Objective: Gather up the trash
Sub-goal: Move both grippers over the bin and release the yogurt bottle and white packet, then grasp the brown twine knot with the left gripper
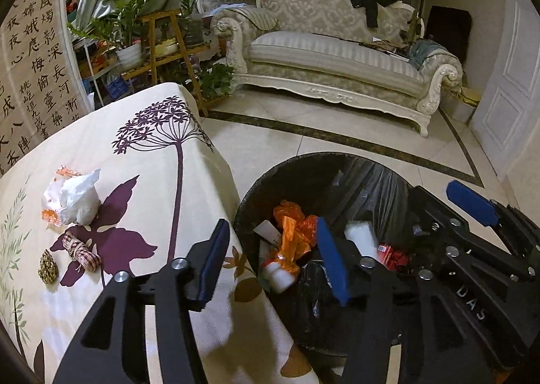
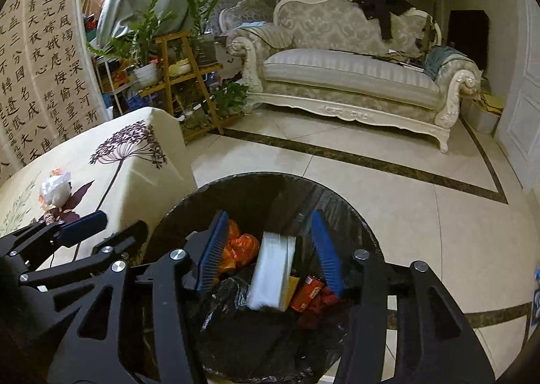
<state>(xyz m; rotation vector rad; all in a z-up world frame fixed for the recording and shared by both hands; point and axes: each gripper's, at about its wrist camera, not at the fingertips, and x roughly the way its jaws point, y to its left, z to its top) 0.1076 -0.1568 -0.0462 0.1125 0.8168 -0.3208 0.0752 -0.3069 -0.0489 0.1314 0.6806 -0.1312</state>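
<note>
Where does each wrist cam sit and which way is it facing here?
Left wrist: on the left gripper, angled down across the floral-cloth table edge and black lined trash bin; right gripper shows at right.
Right wrist: on the right gripper, angled down into the bin, white packet between its open jaws; left gripper at left.
Shared: bin, table, cream carved sofa.

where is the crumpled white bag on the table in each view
Left wrist view: the crumpled white bag lies left of centre on the floral tablecloth, above a purple leaf print.
Right wrist view: it sits small at the far left, on the same cloth.
Shared landmark: the black trash bin stands beside the table in both.
</note>
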